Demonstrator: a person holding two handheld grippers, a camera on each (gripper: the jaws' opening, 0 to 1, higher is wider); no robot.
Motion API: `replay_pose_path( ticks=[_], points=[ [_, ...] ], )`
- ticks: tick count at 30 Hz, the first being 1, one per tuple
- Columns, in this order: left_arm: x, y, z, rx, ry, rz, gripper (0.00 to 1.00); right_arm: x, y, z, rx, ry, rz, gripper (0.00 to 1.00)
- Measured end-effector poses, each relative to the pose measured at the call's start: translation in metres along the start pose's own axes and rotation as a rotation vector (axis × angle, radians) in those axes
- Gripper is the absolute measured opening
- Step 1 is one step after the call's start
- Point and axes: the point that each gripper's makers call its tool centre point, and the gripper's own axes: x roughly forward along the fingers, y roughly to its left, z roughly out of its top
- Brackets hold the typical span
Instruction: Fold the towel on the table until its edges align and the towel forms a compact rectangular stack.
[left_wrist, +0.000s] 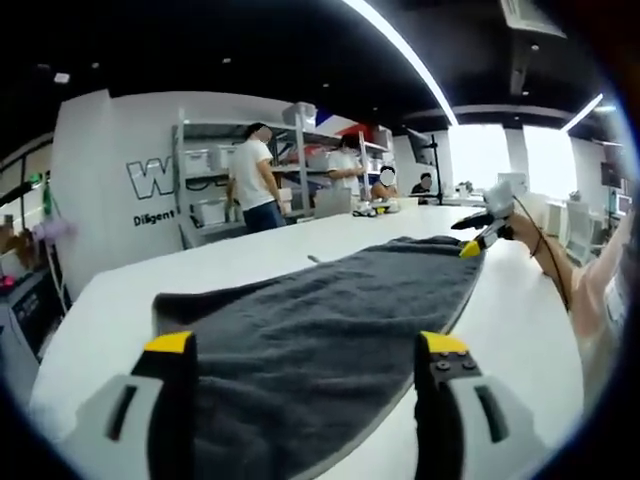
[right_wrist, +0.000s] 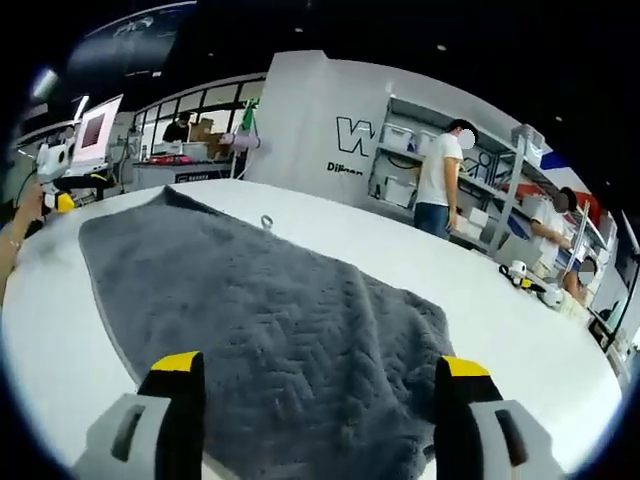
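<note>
A dark grey textured towel (left_wrist: 320, 320) lies spread on the white desk (left_wrist: 120, 300); left gripper (left_wrist: 308, 345) and right gripper (right_wrist: 320, 365) both hover wide above it.

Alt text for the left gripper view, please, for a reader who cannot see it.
A dark grey towel lies spread flat on a white table, with the left tongs open over its near end. The right tongs sit at its far corner; people stand by shelves behind.
</note>
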Motion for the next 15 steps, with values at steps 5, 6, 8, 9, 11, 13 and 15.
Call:
replay_pose_path(
  ticks=[5,6,8,9,11,13,15],
  points=[
    [0.0,0.009,-0.003,0.001,0.001,0.032,0.96,0.0,0.003,-0.004,0.003,0.01,0.009,0.99],
    [-0.001,0.011,-0.003,-0.001,0.001,0.036,0.96,-0.002,0.004,-0.004,0.004,0.008,0.01,0.99],
    [-0.002,0.015,-0.007,-0.014,0.012,0.044,0.94,-0.003,0.002,-0.001,0.009,-0.006,0.009,0.99],
    [-0.003,0.018,-0.01,-0.022,0.018,0.052,0.93,-0.003,0.002,-0.001,0.009,-0.008,0.007,0.99],
    [-0.005,0.027,-0.016,-0.029,0.037,0.072,0.86,-0.004,0.002,-0.002,0.007,-0.006,0.006,0.99],
    [-0.008,0.038,-0.024,-0.037,0.061,0.096,0.81,-0.004,0.004,-0.004,0.011,0.0,0.012,0.99],
    [-0.01,0.049,-0.031,-0.057,0.079,0.115,0.77,-0.003,0.006,-0.006,0.008,0.002,0.015,0.99]
  ],
)
